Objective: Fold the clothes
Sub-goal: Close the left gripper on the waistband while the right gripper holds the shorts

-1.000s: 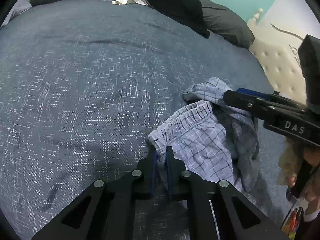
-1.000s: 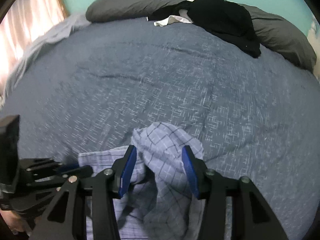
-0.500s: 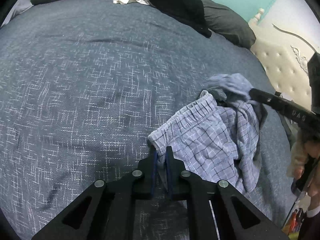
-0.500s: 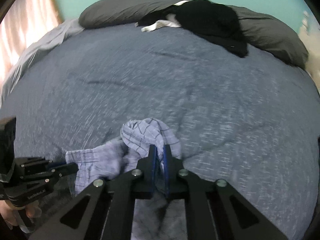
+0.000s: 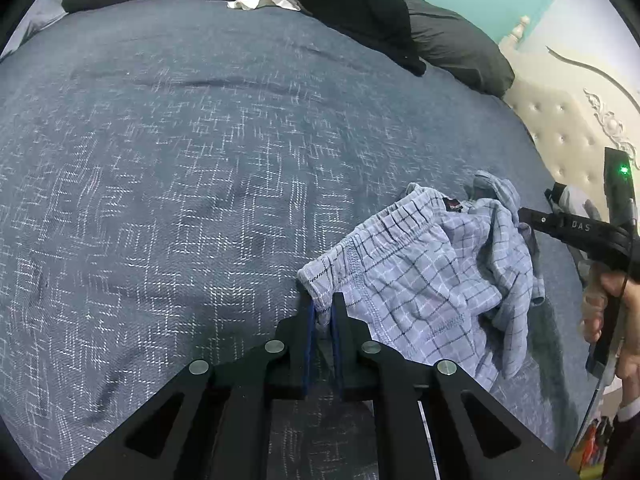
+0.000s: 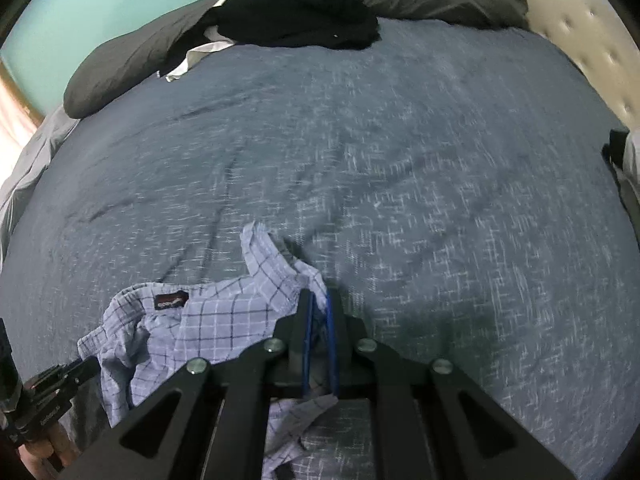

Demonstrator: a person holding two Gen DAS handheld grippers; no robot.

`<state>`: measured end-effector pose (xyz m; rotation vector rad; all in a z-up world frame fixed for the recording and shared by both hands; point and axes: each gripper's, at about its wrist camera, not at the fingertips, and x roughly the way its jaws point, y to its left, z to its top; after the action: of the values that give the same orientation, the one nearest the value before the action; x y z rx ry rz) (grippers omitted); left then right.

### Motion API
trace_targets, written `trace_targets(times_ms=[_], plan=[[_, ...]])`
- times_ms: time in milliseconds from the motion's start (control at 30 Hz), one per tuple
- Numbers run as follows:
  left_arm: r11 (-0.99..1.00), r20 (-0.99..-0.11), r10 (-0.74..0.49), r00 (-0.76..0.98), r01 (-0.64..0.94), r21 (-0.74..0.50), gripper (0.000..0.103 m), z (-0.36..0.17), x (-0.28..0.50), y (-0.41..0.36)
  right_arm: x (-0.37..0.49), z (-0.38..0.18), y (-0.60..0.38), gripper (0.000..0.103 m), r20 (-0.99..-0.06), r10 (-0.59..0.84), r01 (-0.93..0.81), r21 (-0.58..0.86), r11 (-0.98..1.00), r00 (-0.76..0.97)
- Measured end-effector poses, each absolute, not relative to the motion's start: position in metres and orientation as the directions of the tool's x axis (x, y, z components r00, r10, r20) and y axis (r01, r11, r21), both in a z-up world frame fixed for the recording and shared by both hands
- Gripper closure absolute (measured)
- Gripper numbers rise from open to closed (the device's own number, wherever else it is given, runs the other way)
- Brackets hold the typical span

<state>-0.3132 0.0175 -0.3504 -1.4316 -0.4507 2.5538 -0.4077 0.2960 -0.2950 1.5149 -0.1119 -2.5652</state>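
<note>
A wide bed [image 5: 168, 168] with a blue-grey patterned cover is seen in both views, and everything is placed here relative to this bed. At its far end grey pillows [image 5: 460, 52] are laid, and a heap of black clothes [image 5: 360, 8] with some white cloth is resting on them. A padded cream headboard [image 5: 560, 128] is standing beyond the right side of the bed.

Near the front edge of the bed, the checked shorts [image 5: 420, 280] are lying crumpled. The waistband with its small dark label is turned toward the far end of the bed. The left corner of the waistband is pinched by the left gripper [image 5: 323, 312], whose jaws are pressed together on the cloth. A bunched part on the other side is pinched by the right gripper [image 6: 320, 312]; its jaws have just been closing and are now pressed on the fabric.

The task is judged to be only at its start: the shorts are gripped at two points but are not yet spread flat, and no fold is made. The black heap seems to be waiting as well.

The lower part of the shorts is hidden behind the gripper bodies. The right view is blurred, so which part of the garment is held there cannot be told. The person [image 5: 600, 304] is cut off at the frame edges, only the fingers on the handles are visible
</note>
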Motion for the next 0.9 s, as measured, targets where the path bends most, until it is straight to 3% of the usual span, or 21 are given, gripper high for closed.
trace_targets(times_ms=[167, 300, 500, 600, 767, 800, 900], plan=[[-0.938, -0.799, 0.3, -0.521, -0.009, -0.347, 0.095, -0.349, -0.312, 0.017, -0.415, -0.288, 0.299, 0.095, -0.848, -0.223, 0.091, 0.205, -0.975, -0.481], [-0.937, -0.8, 0.302, -0.519, -0.008, -0.349, 0.095, -0.348, -0.306, 0.013, -0.422, -0.275, 0.295, 0.077, -0.827, -0.25, 0.1, 0.232, -0.968, -0.503], [-0.937, -0.801, 0.301, -0.517, -0.006, -0.349, 0.095, -0.348, -0.304, 0.011, -0.453, -0.271, 0.263, 0.063, -0.859, -0.197, 0.189, 0.119, -0.975, -0.473], [-0.936, -0.801, 0.305, -0.514, -0.008, -0.351, 0.095, -0.349, -0.305, 0.012, -0.469, -0.289, 0.26, 0.063, -0.896, -0.129, 0.17, 0.06, -0.984, -0.425], [-0.934, -0.801, 0.309, -0.513, -0.006, -0.357, 0.095, -0.348, -0.301, 0.011, -0.478, -0.308, 0.272, 0.065, -0.904, -0.145, 0.156, 0.089, -0.984, -0.402], [-0.934, -0.801, 0.31, -0.512, -0.006, -0.357, 0.095, -0.348, -0.3, 0.011, -0.479, -0.31, 0.273, 0.077, -0.903, -0.158, 0.162, 0.1, -0.982, -0.4], [-0.933, -0.801, 0.311, -0.511, -0.006, -0.359, 0.095, -0.347, -0.299, 0.01, -0.476, -0.315, 0.276, 0.091, -0.899, -0.178, 0.168, 0.119, -0.979, -0.4]])
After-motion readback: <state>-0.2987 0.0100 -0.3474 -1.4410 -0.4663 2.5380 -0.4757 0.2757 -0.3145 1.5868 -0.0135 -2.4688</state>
